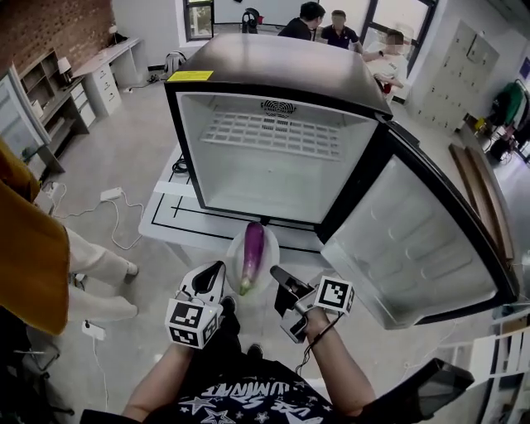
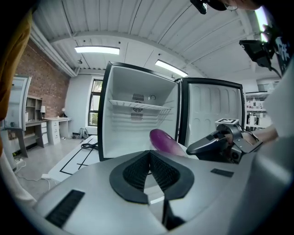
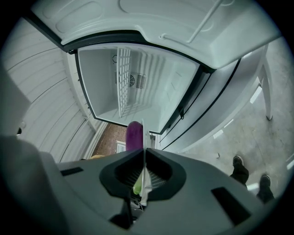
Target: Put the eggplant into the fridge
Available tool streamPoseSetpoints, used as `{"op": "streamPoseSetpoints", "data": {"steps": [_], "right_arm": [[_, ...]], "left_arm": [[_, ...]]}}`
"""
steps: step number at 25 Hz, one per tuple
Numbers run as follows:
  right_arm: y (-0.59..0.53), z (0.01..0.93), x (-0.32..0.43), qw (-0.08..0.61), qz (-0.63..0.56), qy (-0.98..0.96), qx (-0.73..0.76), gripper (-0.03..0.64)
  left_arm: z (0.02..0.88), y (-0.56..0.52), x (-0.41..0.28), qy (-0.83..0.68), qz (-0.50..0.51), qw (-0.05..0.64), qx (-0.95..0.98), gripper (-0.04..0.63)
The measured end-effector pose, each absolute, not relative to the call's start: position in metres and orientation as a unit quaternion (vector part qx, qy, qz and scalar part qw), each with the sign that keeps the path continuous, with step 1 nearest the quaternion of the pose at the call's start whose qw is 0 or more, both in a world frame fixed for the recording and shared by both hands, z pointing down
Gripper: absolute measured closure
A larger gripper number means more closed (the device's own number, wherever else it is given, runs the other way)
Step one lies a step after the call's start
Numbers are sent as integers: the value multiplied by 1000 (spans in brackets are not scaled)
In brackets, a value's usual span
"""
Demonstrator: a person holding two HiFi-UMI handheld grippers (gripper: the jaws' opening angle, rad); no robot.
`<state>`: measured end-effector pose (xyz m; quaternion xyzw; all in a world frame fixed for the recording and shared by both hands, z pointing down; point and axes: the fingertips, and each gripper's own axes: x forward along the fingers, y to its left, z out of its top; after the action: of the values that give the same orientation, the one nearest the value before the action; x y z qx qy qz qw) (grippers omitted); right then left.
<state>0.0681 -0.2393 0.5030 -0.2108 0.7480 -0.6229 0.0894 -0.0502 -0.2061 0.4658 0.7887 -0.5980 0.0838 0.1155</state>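
Observation:
A purple eggplant [image 1: 252, 251] with a green stem lies on a small white plate [image 1: 234, 248], held in the air just in front of the open fridge [image 1: 273, 157]. My left gripper [image 1: 219, 272] is shut on the plate's left rim and my right gripper [image 1: 277, 275] on its right rim. In the left gripper view the eggplant [image 2: 165, 141] shows past the shut jaws, with the right gripper [image 2: 216, 147] beyond it. Edge-on in the right gripper view, the plate [image 3: 144, 137] runs between the jaws beside the eggplant [image 3: 134, 135]. The fridge is bare inside, with one wire shelf [image 1: 273, 132].
The fridge door [image 1: 414, 240] swings wide open to the right. The fridge stands on a white platform [image 1: 178, 219] with black lines. A person in yellow [image 1: 33, 248] stands close at the left. Cables [image 1: 108, 199] lie on the floor; people sit behind the fridge [image 1: 323, 25].

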Motion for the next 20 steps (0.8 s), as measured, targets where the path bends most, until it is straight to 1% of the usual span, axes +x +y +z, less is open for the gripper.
{"op": "streamPoseSetpoints", "data": {"steps": [3, 9, 20], "right_arm": [[-256, 504, 63, 95, -618, 750, -215, 595], [-298, 509, 55, 108, -618, 741, -241, 595], [-376, 514, 29, 115, -614, 731, -274, 595]], "left_arm": [[470, -229, -50, -584, 84, 119, 798, 586], [466, -283, -57, -560, 81, 106, 818, 587], [474, -365, -83, -535, 85, 117, 832, 586]]}}
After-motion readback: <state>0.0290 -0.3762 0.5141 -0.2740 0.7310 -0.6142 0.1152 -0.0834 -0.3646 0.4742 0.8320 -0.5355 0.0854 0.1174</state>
